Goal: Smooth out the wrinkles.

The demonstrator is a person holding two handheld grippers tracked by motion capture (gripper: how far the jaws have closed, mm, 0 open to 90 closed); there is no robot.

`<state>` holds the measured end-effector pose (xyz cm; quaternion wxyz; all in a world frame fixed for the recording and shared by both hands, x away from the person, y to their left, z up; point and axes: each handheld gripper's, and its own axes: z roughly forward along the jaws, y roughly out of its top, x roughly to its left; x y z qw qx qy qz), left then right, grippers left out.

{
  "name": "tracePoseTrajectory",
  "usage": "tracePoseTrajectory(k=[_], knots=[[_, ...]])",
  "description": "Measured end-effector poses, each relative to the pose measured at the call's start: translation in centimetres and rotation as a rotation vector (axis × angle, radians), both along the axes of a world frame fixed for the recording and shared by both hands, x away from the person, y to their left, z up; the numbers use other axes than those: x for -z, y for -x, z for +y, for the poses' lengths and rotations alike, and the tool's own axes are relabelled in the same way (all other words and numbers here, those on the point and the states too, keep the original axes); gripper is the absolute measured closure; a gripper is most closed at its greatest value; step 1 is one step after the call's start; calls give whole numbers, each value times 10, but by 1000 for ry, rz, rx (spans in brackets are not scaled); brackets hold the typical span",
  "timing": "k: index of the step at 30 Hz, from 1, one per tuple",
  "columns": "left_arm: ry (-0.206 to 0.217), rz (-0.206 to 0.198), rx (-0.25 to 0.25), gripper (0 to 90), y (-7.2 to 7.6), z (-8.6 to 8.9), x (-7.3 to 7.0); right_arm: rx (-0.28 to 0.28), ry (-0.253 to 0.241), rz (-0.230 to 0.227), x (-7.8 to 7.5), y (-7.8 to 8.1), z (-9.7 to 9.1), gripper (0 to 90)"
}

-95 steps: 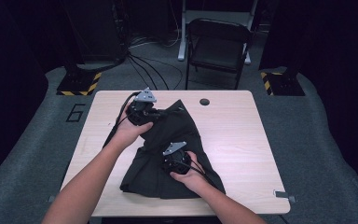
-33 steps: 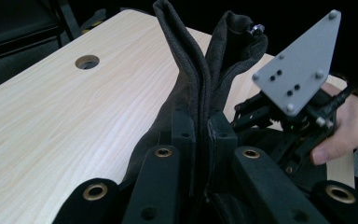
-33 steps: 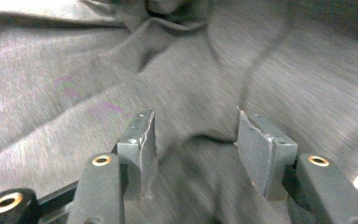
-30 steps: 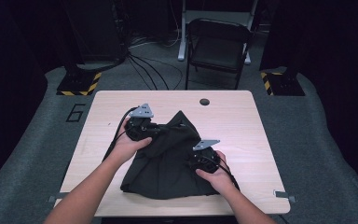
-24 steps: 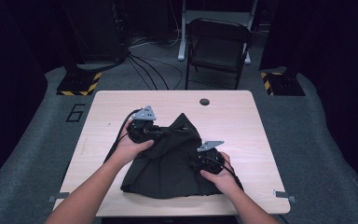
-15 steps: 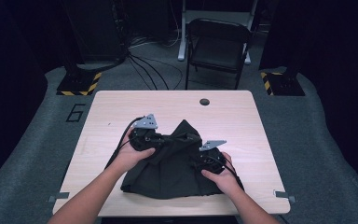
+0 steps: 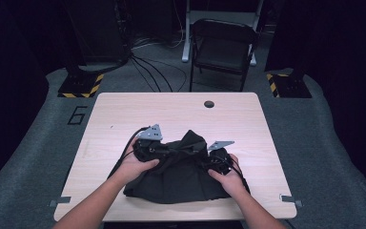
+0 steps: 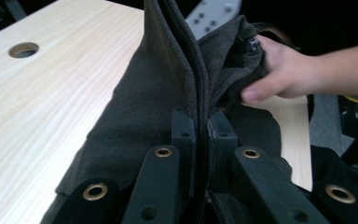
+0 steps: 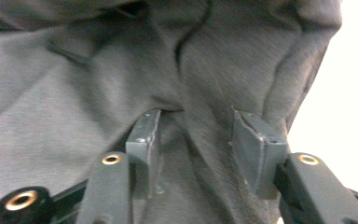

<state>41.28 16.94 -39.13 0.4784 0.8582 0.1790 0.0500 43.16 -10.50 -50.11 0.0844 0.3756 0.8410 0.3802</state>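
Matt dark woven cloth garment (image 7: 181,171); smooth pale wood-grain table (image 7: 171,112).

I saw a pale wooden table (image 7: 124,114) on grey carpet (image 7: 343,157). A dark folding chair (image 7: 223,47) stood at upper centre, hazard-striped bases (image 7: 82,86) at both sides, cables (image 7: 147,67) trailing into darkness.

A pale wooden table (image 7: 124,114) fills the middle of the frame, and a dark garment (image 7: 178,174) lies bunched at its lower centre with a peak of cloth rising between two hands. The left gripper (image 7: 150,148) sits at the cloth's left edge and the right gripper (image 7: 217,160) at its right edge, each buried in fabric. A folding chair (image 7: 221,47) stands beyond the table at upper centre, and a round hole (image 7: 209,104) marks the tabletop's far edge.
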Motion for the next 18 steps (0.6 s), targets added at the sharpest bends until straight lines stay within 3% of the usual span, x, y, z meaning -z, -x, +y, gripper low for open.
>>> tracePoseTrajectory(k=[5, 18], knots=[[-13, 2, 35, 841, 9, -4, 7, 27, 36, 15, 6, -6, -3, 591], [-21, 8, 81, 841, 26, -10, 18, 31, 30, 2, 9, -10, -7, 629]])
